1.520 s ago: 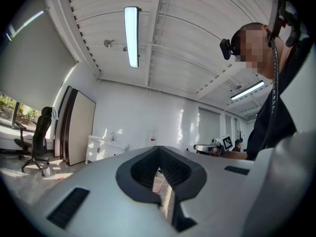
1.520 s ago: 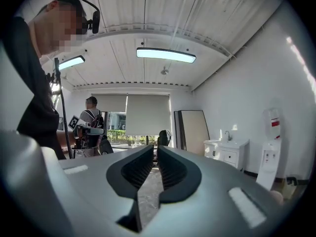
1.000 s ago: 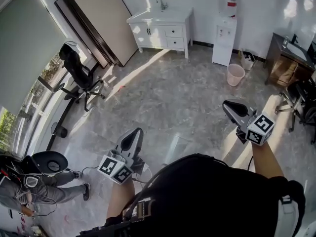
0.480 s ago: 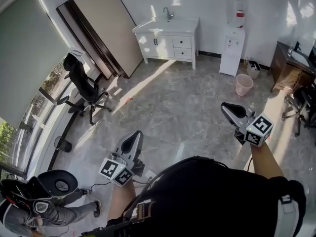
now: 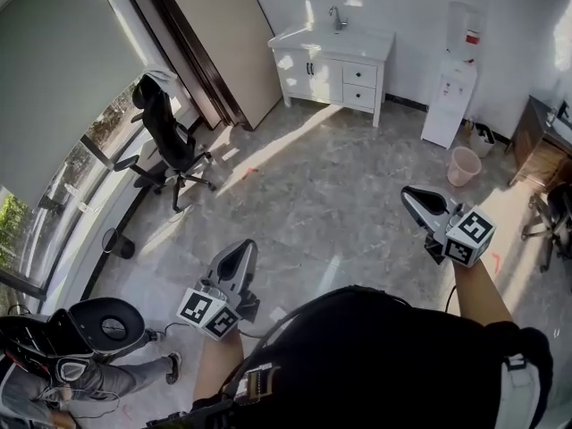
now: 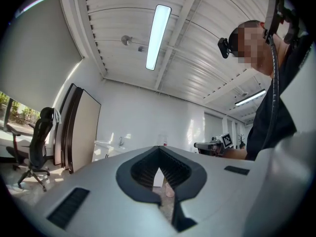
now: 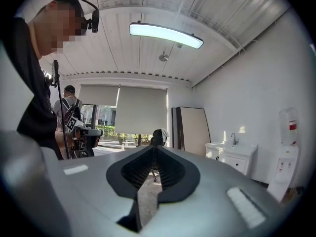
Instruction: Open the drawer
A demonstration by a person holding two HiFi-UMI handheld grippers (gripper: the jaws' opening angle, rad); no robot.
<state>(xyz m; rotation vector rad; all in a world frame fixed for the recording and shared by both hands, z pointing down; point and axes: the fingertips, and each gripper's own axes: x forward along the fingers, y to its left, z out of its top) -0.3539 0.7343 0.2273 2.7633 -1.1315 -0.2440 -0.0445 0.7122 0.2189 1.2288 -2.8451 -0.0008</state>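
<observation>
Vanity (image 5: 332, 41) with drawers (image 5: 360, 75), far wall: has slid rightward in the head view as the walk proceeds; left gripper (image 5: 241, 249) and right gripper (image 5: 414, 195) both pinched closed, empty, well apart from it, so approach unfinished, drawers untouched.

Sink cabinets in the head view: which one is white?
The white sink cabinet stands at the far wall, left of the water dispenser; the other cabinet, at the right edge, is dark brown.
</observation>
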